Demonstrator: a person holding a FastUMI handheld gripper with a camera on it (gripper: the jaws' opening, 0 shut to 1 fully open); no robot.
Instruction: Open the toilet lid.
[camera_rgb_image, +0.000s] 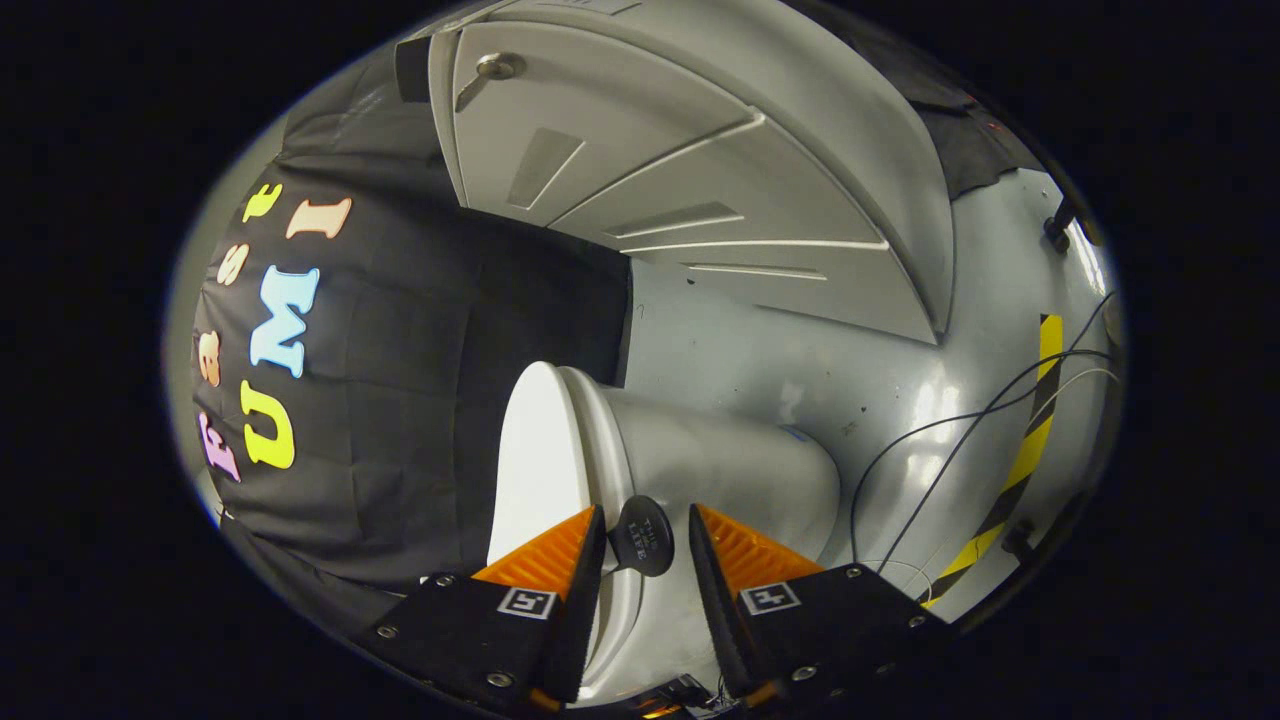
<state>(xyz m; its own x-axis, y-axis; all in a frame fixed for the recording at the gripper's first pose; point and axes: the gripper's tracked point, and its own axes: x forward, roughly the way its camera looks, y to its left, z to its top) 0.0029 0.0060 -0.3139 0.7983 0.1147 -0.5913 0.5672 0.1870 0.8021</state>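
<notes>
Nearest the camera, the gripper (645, 570) has its two fingers spread apart, with a small dark round tab (642, 535) standing in the gap between the fingertips and touching neither pad as far as can be seen. That tab seems to sit at the front rim of the glossy white plastic toilet lid (535, 465), which appears raised or edge-on (the fisheye tilt makes its true angle hard to judge), with the white ceramic toilet bowl (730, 475) just beside it. Beyond lie a shiny grey floor (860, 370), a white panelled door (700, 170), thin black cables (960, 420) and a yellow-and-black hazard tape strip (1030, 440). Judging from this, the step in hand is taking hold of the tab — the fingers should close squarely on its flat faces, centred, not clipping the lid's rim. Once gripped, the lift ought to follow the hinge's arc rather than pull straight — a smooth plastic tab may slip if pinched at its edge.
</notes>
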